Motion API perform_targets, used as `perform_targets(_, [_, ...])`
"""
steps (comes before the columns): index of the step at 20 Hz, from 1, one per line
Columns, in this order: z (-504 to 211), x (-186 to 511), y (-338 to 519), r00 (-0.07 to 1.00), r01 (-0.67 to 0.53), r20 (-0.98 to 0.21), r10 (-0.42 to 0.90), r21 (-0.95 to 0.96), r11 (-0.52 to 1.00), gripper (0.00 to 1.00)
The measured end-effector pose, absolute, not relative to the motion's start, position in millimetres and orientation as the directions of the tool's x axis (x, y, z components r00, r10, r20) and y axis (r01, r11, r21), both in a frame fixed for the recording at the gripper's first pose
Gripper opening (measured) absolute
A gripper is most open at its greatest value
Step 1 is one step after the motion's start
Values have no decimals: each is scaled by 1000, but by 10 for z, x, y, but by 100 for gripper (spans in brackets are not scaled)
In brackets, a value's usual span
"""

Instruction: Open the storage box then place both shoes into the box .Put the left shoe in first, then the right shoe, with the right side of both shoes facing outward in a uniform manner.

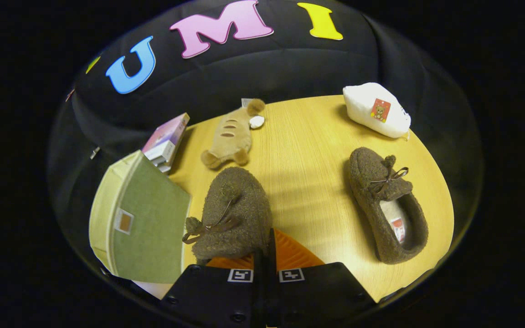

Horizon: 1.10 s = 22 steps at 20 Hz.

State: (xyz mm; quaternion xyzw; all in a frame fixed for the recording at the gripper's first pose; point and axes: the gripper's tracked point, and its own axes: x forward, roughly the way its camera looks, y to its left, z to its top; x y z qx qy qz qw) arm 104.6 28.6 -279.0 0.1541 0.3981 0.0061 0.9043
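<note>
Gripper view: gripper (266, 255) pinches fuzzy brown shoe (233, 212).

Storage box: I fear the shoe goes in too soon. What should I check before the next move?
1. Gripper shut on near shoe: ok.
2. Storage box open: cannot tell.
3. Near shoe is the left one: cannot tell.
4. Other shoe waiting on table: ok.
5. Plush toy apart from the box: ok.
</note>
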Motion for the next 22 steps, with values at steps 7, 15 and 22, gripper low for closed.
perform_targets(7, [-1553,1159,894,793,141,-595,135,393,909,6])
perform_targets(15, [-1298,1246,2185,793,71,-568,220,445,893,6])
perform_targets(22, [-1916,1292,3057,690,106,-683,238,421,901,6])
